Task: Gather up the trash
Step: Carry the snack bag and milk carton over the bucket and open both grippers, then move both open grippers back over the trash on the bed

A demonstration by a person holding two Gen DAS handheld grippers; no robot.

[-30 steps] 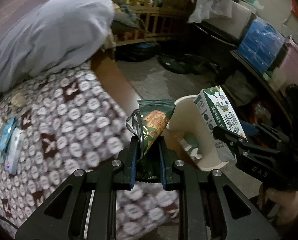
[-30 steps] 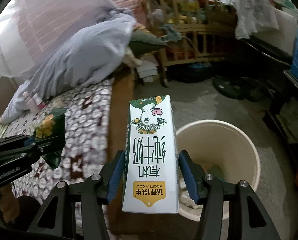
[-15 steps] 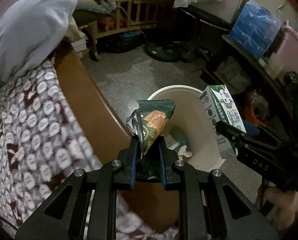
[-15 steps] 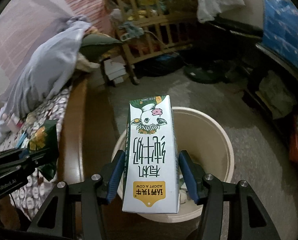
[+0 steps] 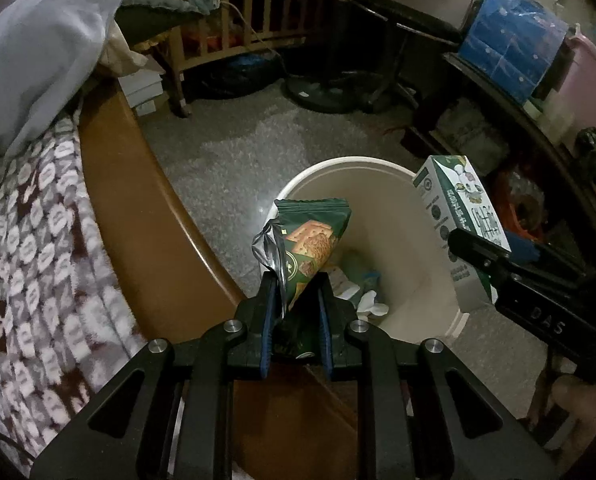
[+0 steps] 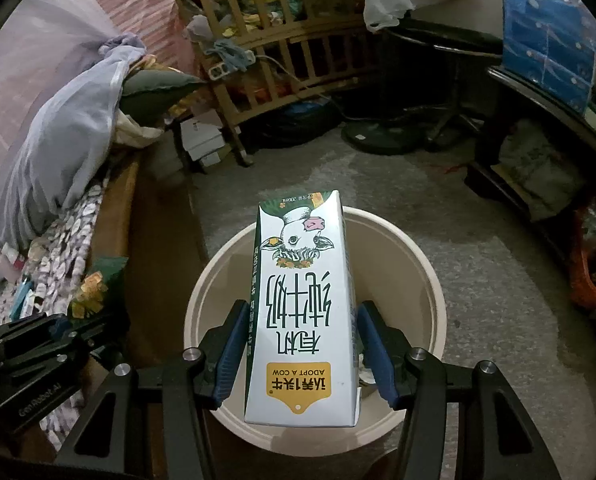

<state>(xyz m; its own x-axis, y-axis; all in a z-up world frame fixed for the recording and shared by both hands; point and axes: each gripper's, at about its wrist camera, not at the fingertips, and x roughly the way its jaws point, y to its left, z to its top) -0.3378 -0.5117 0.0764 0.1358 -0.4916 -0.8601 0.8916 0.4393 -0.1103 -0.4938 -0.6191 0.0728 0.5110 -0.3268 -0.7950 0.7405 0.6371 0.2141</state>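
Both grippers swung off the bed toward the floor. A second ago the wrapper (image 5: pixel 306 248) in the left gripper (image 5: pixel 295 312) hung over the patterned blanket (image 5: pixel 37 260); now it sits over the near rim of the bin (image 5: pixel 338 164). The carton (image 6: pixel 304 312), earlier beside the bin with the bed edge behind it, now hangs over the bin's mouth (image 6: pixel 410 240) in the right gripper (image 6: pixel 302 356).

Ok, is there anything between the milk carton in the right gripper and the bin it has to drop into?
Nothing visible. The right gripper holds the milk carton over the open mouth of the bin, which has no lid, only some trash at the bottom. The left gripper with its cracker wrapper is off to the side.
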